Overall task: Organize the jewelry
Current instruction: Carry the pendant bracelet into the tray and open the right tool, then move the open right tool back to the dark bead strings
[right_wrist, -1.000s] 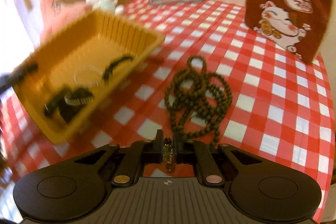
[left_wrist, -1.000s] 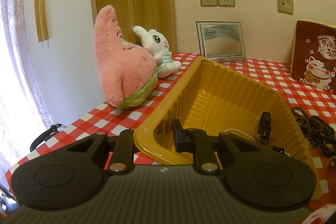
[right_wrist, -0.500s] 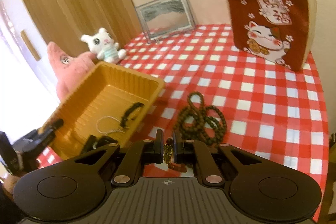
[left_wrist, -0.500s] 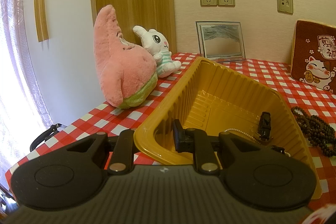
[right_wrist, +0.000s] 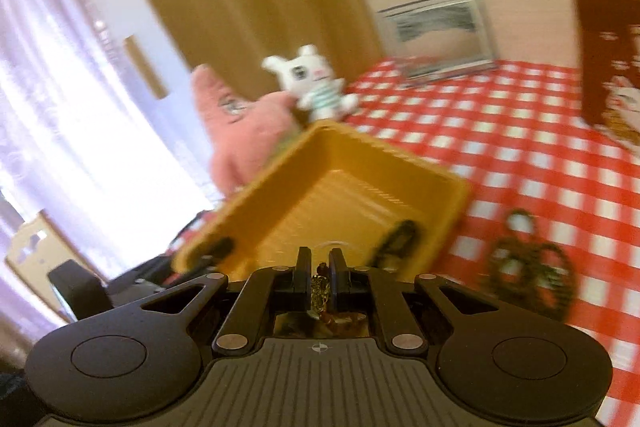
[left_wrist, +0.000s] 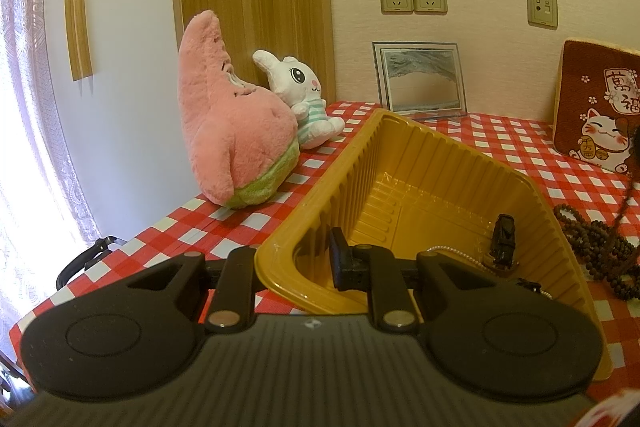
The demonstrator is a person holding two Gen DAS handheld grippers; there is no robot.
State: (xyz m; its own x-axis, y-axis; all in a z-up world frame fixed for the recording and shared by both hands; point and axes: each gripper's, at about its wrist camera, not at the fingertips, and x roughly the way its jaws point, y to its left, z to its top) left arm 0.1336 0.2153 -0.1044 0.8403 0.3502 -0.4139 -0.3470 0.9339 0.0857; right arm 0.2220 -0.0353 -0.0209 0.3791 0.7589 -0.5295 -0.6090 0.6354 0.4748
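The right gripper (right_wrist: 320, 269) is clenched on a small gold and brown piece of jewelry (right_wrist: 320, 293). It has swung up and over since a moment ago. Before, it looked down at the red checked cloth (right_wrist: 520, 131) and the brown beads (right_wrist: 532, 267). Now it looks over the near end of the yellow tray (right_wrist: 404, 157), and the beads lie to the right of the tray. The whole right view is blurry, so the piece is hard to make out, and part of it hangs out of sight behind the gripper.

The left gripper (left_wrist: 296, 267) has not moved. It pinches the near wall of the tray (left_wrist: 280, 251), one finger inside and one outside. The outside finger is hidden by the wall.

Inside the tray lie a thin pearl chain (left_wrist: 452, 251) and a black strap (left_wrist: 505, 235). The gripper body hides the tray's near floor.

A pink plush (left_wrist: 232, 131) and a white bunny (left_wrist: 304, 95) sit left of the tray. The beads (left_wrist: 596, 247) are cut off at the right edge there, and a dark blurry thing pokes in above them.
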